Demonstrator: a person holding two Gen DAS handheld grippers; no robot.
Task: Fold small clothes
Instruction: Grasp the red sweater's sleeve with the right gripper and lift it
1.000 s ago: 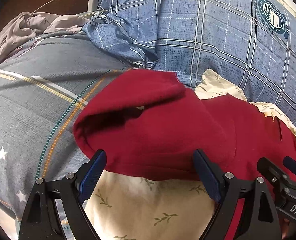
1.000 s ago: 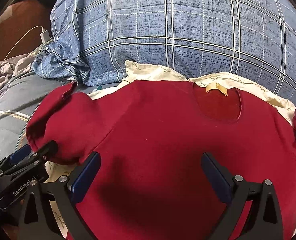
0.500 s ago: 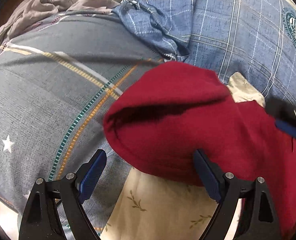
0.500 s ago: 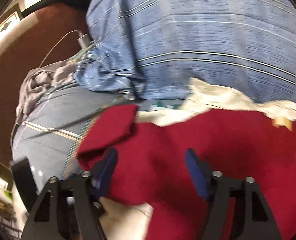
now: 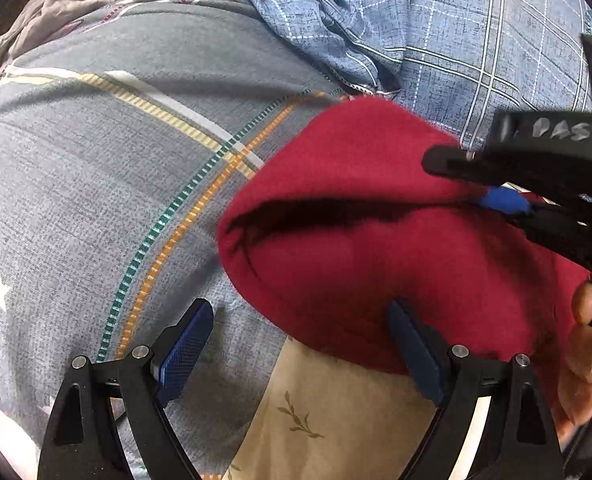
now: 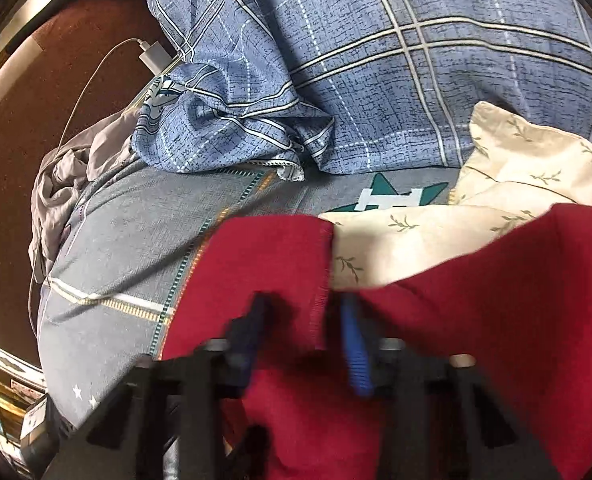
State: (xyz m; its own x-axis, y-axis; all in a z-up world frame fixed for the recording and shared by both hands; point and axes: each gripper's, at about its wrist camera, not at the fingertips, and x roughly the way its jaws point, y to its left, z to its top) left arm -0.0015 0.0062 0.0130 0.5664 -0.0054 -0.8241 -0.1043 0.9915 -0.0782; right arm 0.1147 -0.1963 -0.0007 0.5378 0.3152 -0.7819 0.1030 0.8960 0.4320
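Left wrist view: left gripper (image 5: 299, 344) spread wide over grey bedsheet (image 5: 96, 184), nothing between the pads; right pad just against the lower edge of red shirt (image 5: 355, 264). Right gripper (image 5: 503, 200) reaching in from the right, pinching the shirt's upper fold.

Right wrist view: jaws just closing, now narrow, a red sleeve edge (image 6: 319, 280) between them. Shirt on cream leaf-print cloth (image 6: 415, 240), blue plaid quilt (image 6: 415, 80) behind. White charger (image 6: 154, 56) far left.
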